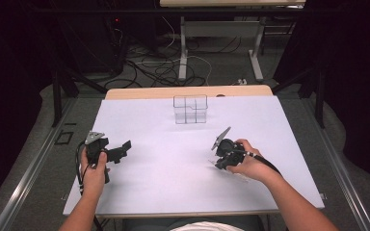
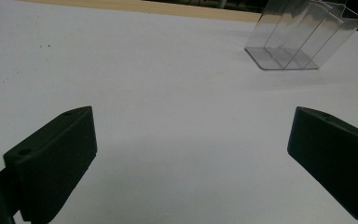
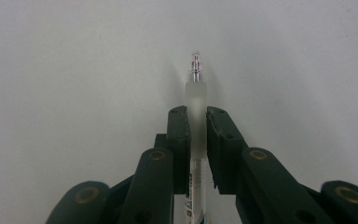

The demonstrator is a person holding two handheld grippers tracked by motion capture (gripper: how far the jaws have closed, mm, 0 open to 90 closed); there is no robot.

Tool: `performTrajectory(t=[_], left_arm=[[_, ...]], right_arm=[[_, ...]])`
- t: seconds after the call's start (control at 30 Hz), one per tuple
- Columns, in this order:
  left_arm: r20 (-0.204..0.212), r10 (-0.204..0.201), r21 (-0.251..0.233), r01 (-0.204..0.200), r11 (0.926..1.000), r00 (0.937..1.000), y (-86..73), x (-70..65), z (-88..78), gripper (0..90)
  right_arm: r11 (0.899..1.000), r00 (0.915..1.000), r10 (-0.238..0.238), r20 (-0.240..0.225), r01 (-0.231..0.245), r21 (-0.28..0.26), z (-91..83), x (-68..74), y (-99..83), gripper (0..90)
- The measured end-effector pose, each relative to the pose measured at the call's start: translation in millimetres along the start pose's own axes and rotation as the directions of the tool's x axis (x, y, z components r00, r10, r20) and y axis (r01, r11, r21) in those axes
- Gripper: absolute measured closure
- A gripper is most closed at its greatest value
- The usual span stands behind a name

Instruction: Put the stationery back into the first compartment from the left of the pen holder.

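Pen [image 3: 196, 100]: clear barrel with a frosted grip section and a see-through tip with a red core, held lengthwise between the jaws of the right gripper [image 3: 196, 116]. Both pads press against the frosted part; the tip sticks out past the jaw ends, over the white table sheet [image 3: 74, 56]. A printed label shows on the barrel lower down, between the jaw arms.

Right gripper, high view [image 1: 220, 159]: in the person's right hand [image 1: 250, 163], at the right middle of the sheet, low over it. The pen itself is too small to tell there.

Left gripper [image 1: 125, 147]: in the left hand [image 1: 94, 173] near the left edge of the sheet, jaws spread wide with nothing between them; in its own view the two black pads [image 2: 56, 158] stand well apart above bare sheet.

Organizer [image 1: 190, 109]: clear plastic, divided into compartments, standing upright at the far middle of the sheet, well apart from both grippers. Contents cannot be told.

Table [image 1: 188, 91]: wooden top, its far edge showing beyond the sheet.
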State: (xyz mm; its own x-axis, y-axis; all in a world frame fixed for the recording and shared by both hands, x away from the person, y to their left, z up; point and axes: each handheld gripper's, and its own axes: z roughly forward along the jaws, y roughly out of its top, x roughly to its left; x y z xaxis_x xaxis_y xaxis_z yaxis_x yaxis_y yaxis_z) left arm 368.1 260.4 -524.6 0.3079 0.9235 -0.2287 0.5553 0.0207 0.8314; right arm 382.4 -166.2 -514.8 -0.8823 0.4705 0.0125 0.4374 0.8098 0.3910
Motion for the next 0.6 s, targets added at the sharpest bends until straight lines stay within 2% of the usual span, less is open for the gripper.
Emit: performTrajectory(t=[0.2, 0.33, 0.4, 0.6], left_arm=[[0.000, 0.000, 0.000, 0.000, 1.0000, 1.0000, 0.0, -0.1, 0.0, 1.1], [-0.001, -0.001, -0.001, 0.001, 1.0000, 1.0000, 0.0, 0.2, 0.0, 1.1], [-0.001, -0.001, -0.001, 0.001, 1.0000, 1.0000, 0.0, 0.4, 0.0, 1.1], [-0.002, -0.001, -0.002, 0.001, 1.0000, 1.0000, 0.1, 0.3, 0.0, 1.1]], right_arm=[[1.000, 0.9999, 0.011, 0.011, -0.011, -0.016, -5.2, 1.9, 1.5, 80.4], [0.999, 0.9998, 0.018, 0.004, -0.018, -0.035, -7.8, 1.4, 2.1, 80.4], [0.998, 0.9996, 0.026, -0.015, -0.027, -0.052, -9.5, 0.7, 2.3, 80.3], [0.992, 0.9965, 0.075, -0.036, -0.078, -0.099, -15.0, -3.5, 1.0, 80.3]])
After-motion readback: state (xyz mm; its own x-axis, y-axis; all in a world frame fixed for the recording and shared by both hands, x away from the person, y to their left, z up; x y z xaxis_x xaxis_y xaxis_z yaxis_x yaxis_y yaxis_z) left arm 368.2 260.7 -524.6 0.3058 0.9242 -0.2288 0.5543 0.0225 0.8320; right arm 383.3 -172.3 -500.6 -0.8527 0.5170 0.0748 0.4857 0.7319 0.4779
